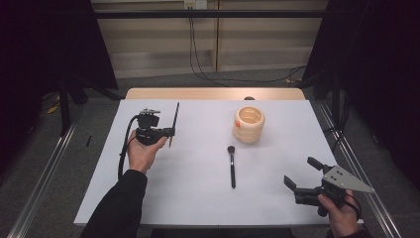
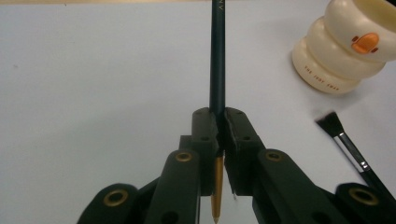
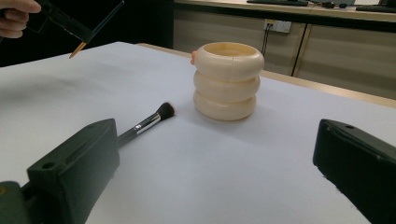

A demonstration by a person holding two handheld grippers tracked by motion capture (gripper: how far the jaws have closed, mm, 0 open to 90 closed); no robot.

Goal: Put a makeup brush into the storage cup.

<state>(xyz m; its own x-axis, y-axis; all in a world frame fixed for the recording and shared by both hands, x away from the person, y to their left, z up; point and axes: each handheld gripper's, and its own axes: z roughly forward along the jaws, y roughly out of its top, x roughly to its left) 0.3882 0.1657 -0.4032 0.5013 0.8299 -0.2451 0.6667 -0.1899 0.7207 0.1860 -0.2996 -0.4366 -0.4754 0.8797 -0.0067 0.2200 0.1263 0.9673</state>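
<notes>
Pencil [image 2: 217,60], dark and slender with a gold tip, sits pinched in my left tongs [image 2: 219,128], whose two black jaws are pressed together on it just above that tip. In the high view the left tongs [image 1: 171,132] hang over the left part of the white worktop [image 1: 198,198], with the pencil standing nearly upright through them and its long dark end pointing away from me. From the right gripper view I can see it off at the upper left, lifted clear of the surface, gold tip slanting downward. My right tongs [image 1: 303,172] are spread wide, nothing between the jaws, and they sit low near the right front corner of the worktop. Between the two hands lies a makeup brush [image 1: 231,168], flat on the surface, bristles toward the far side and handle toward me. Just beyond the brush and a little to the right stands a cream holder [image 1: 248,124] shaped like three stacked rings, upright, with a small orange mark on its upper ring. The brush and the holder are near each other but not touching.
</notes>
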